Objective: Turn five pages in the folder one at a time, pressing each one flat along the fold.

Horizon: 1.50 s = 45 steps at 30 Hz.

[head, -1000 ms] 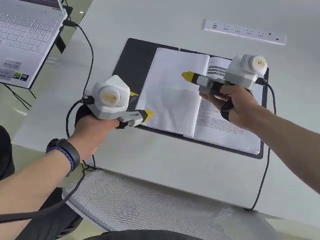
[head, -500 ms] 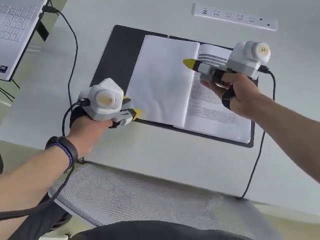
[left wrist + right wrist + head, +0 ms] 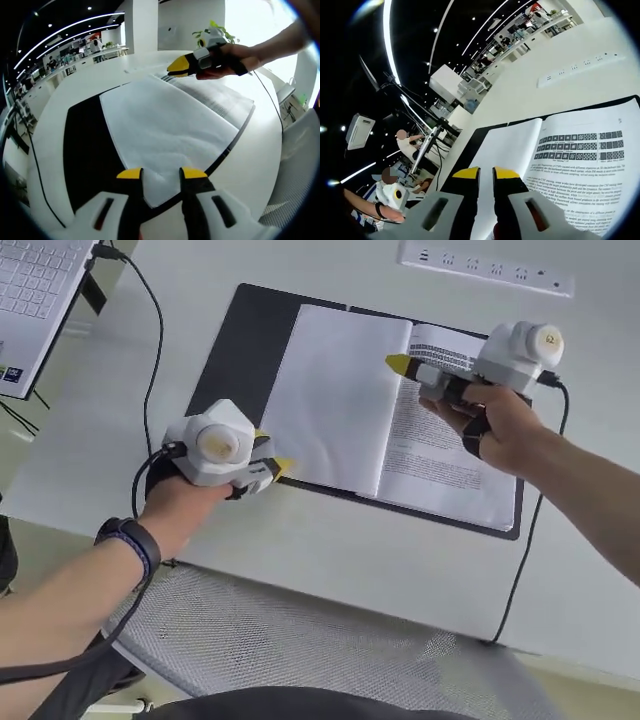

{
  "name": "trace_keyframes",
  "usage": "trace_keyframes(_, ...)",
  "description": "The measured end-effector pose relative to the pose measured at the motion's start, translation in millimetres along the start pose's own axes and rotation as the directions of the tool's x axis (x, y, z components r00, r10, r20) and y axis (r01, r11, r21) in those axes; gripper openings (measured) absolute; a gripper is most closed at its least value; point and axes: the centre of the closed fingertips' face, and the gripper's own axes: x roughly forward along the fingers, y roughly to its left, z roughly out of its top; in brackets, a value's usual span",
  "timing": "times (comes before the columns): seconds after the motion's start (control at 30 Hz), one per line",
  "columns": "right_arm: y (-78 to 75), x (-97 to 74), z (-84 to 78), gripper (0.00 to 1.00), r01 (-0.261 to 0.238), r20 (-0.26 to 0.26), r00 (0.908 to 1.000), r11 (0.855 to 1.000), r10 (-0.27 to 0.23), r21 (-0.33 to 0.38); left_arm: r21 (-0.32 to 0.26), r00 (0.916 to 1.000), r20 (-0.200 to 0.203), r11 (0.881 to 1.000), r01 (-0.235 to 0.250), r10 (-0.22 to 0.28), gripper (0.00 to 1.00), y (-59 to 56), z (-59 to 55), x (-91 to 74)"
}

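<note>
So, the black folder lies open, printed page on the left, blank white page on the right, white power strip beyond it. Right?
No, the pages are swapped. The head view shows the blank white page on the left of the black folder and the printed page on the right; the white power strip lies beyond it.

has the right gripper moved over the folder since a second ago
Yes, slightly. The right gripper has drawn back from over the blank page toward the fold of the folder.
</note>
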Motion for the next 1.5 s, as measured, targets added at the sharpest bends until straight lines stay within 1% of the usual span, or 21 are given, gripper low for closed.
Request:
trace_keyframes(0.03,0.9,0.1,-1.5,0.09,0.0,-0.001,1.0,1.0,0.0,0.003,-0.001,1.0,0.0,1.0,0.0,0.0,0.27,0.0,0.1,-0.2)
trace_keyframes(0.1,-6.9,5.0,-2.0,0.08,-0.002,-0.005,1.0,1.0,0.002,0.009,-0.003,1.0,-0.002,1.0,0.0,0.0,0.27,-0.5,0.7,-0.8)
trace_keyframes(0.2,-6.9,7.7,-10.5,0.07,-0.004,-0.027,0.9996,1.0,0.004,0.012,-0.001,1.0,-0.004,1.0,-0.001,0.001,0.27,-0.6,1.0,-1.1)
trace_keyframes(0.3,-17.5,8.4,-15.6,0.04,-0.008,-0.047,0.9988,1.0,0.009,0.017,-0.001,1.0,-0.004,1.0,0.001,-0.001,0.27,-0.6,1.2,-1.4)
trace_keyframes(0.4,-21.1,10.8,-23.0,0.03,-0.023,-0.076,0.9968,1.0,0.024,0.011,-0.01,1.0,-0.001,1.0,0.0,0.0,0.28,-0.4,1.4,-1.3)
trace_keyframes(0.47,-22.2,9.2,-19.2,0.0,-0.023,-0.066,0.9975,1.0,0.024,0.017,-0.023,1.0,0.008,1.0,0.0,0.001,0.28,-0.3,1.5,-1.1)
trace_keyframes(0.63,-27.0,14.0,-20.7,0.0,-0.041,-0.064,0.997,0.999,0.043,0.027,-0.015,1.0,0.005,1.0,-0.001,0.002,0.29,-0.9,1.4,-0.9)
trace_keyframes(0.7,-26.9,14.2,-20.5,0.0,-0.047,-0.067,0.9966,0.999,0.048,0.022,-0.015,1.0,0.005,1.0,-0.002,0.002,0.29,-0.7,1.1,-0.7)
trace_keyframes(0.73,-23.7,12.8,-20.6,0.0,-0.048,-0.069,0.9964,0.999,0.049,0.019,-0.015,1.0,0.006,1.0,-0.003,0.003,0.29,-0.7,1.0,-0.6)
trace_keyframes(0.77,-15.2,8.9,-21.5,0.0,-0.049,-0.071,0.9962,0.999,0.05,0.016,-0.015,1.0,0.006,1.0,-0.004,0.004,0.29,-0.7,1.0,-0.6)
trace_keyframes(0.8,-11.8,7.6,-22.2,0.0,-0.05,-0.072,0.9961,0.999,0.051,0.015,-0.014,1.0,0.006,1.0,-0.004,0.004,0.29,-0.7,1.0,-0.7)
trace_keyframes(0.83,-4.4,5.1,-23.9,0.0,-0.051,-0.071,0.9961,0.999,0.051,0.012,-0.014,1.0,0.006,1.0,-0.004,0.004,0.29,-0.7,0.9,-0.7)
trace_keyframes(0.9,0.2,3.4,-23.9,0.0,-0.052,-0.068,0.9962,0.999,0.053,0.013,-0.014,1.0,0.006,1.0,-0.004,0.004,0.29,-0.7,0.9,-0.7)
trace_keyframes(0.97,-5.7,4.9,-20.0,0.0,-0.045,-0.055,0.9974,0.999,0.046,0.016,-0.015,1.0,0.006,1.0,-0.003,0.003,0.29,-0.7,0.9,-0.8)
trace_keyframes(1.0,-14.1,7.6,-14.5,0.0,-0.041,-0.047,0.998,0.999,0.042,0.025,-0.016,1.0,0.006,1.0,-0.003,0.003,0.29,-0.6,0.8,-0.7)
trace_keyframes(1.1,-17.8,9.5,-10.1,0.0,-0.037,-0.028,0.9989,0.999,0.038,0.037,-0.017,1.0,0.007,1.0,-0.004,0.004,0.29,-0.6,0.7,-0.5)
trace_keyframes(1.2,-19.7,11.5,-4.7,0.0,-0.035,0.004,0.9994,0.997,0.035,0.068,-0.022,0.9999,0.008,1.0,-0.007,0.007,0.29,-0.4,0.5,0.1)
trace_keyframes(1.23,-25.9,14.6,-1.0,0.0,-0.033,0.019,0.9993,0.996,0.032,0.08,-0.022,0.9999,0.008,1.0,-0.007,0.007,0.29,-0.4,0.5,0.2)
trace_keyframes(1.37,-33.3,20.8,12.0,0.0,-0.008,0.072,0.9974,0.994,0.0,0.11,-0.022,0.9999,0.008,1.0,-0.007,0.007,0.29,-0.4,0.4,0.2)
trace_keyframes(1.43,-37.0,24.3,16.5,0.0,-0.001,0.088,0.9961,0.992,-0.01,0.124,-0.022,0.9999,0.008,1.0,-0.008,0.008,0.29,-0.4,0.4,0.2)
trace_keyframes(1.5,-46.3,29.4,23.2,0.0,0.004,0.1,0.9948,0.99,-0.018,0.139,-0.022,0.9999,0.007,1.0,-0.008,0.008,0.29,-0.3,0.3,0.4)
